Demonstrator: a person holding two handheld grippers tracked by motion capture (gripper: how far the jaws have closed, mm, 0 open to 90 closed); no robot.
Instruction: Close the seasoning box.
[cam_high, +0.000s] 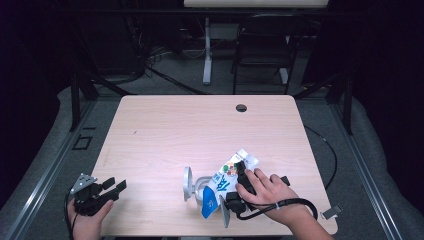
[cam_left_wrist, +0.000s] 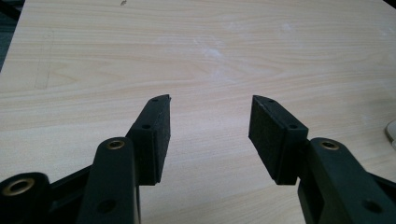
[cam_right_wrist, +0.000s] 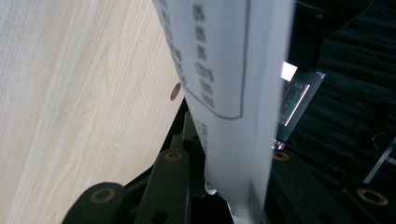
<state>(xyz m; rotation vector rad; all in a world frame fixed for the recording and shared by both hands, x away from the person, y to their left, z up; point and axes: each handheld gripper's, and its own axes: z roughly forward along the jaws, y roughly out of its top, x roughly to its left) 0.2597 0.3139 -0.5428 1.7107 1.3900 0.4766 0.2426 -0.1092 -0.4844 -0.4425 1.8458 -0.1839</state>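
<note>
A white and blue drink carton (cam_high: 227, 175) with colourful print leans tilted over a grey metal vessel (cam_high: 201, 194) near the table's front edge. My right gripper (cam_high: 234, 181), held in a hand, is shut on the carton from its right side. In the right gripper view the carton's white printed panel (cam_right_wrist: 224, 70) stands between the black jaws of the right gripper (cam_right_wrist: 229, 154) and hides the pads. At the front left corner a hand holds my left gripper (cam_high: 115, 184) open and empty. In its own view the left gripper (cam_left_wrist: 210, 126) frames bare wood.
The light wooden table (cam_high: 200, 130) has a round cable hole (cam_high: 241, 108) at the back. Upright metal discs (cam_high: 187, 182) stand beside the vessel. A small grey piece (cam_high: 331, 212) lies at the front right corner. A black chair (cam_high: 262, 45) stands behind the table.
</note>
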